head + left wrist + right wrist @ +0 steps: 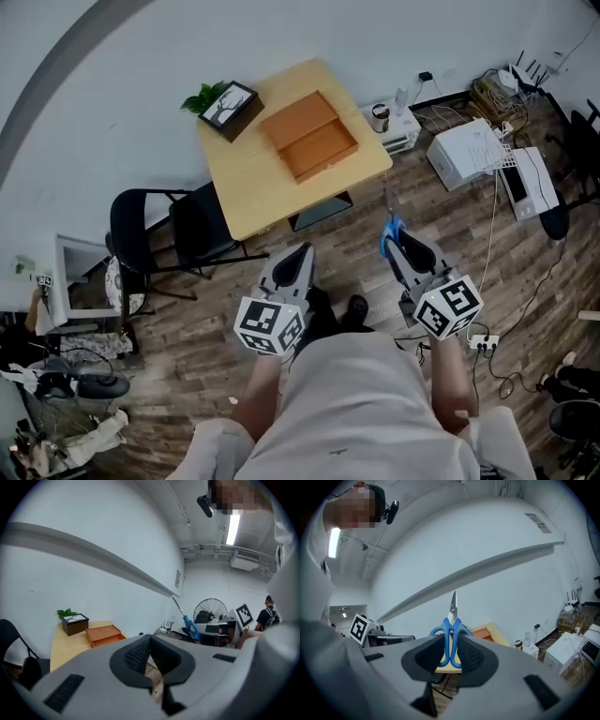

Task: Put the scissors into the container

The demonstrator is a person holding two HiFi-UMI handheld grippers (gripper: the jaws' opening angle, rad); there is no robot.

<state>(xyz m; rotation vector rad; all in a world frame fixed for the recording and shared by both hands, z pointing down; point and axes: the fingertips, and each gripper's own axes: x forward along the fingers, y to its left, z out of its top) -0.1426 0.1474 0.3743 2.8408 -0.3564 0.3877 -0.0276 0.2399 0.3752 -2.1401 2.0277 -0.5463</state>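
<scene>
Clamping scissors (450, 623) in right gripper (451, 639)

Scissors (451, 623) handle loops partly hidden inside right hand-held gripper (451, 641).

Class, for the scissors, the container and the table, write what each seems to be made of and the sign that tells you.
Scissors: blue handles, likely plastic, smooth and evenly coloured; blades look like metal, grey with a slight shine.
Container: probably wood or fibreboard, matt orange-brown with flat faces.
Table: pale wood or wood-look laminate; any grain is too faint to confirm.
</scene>
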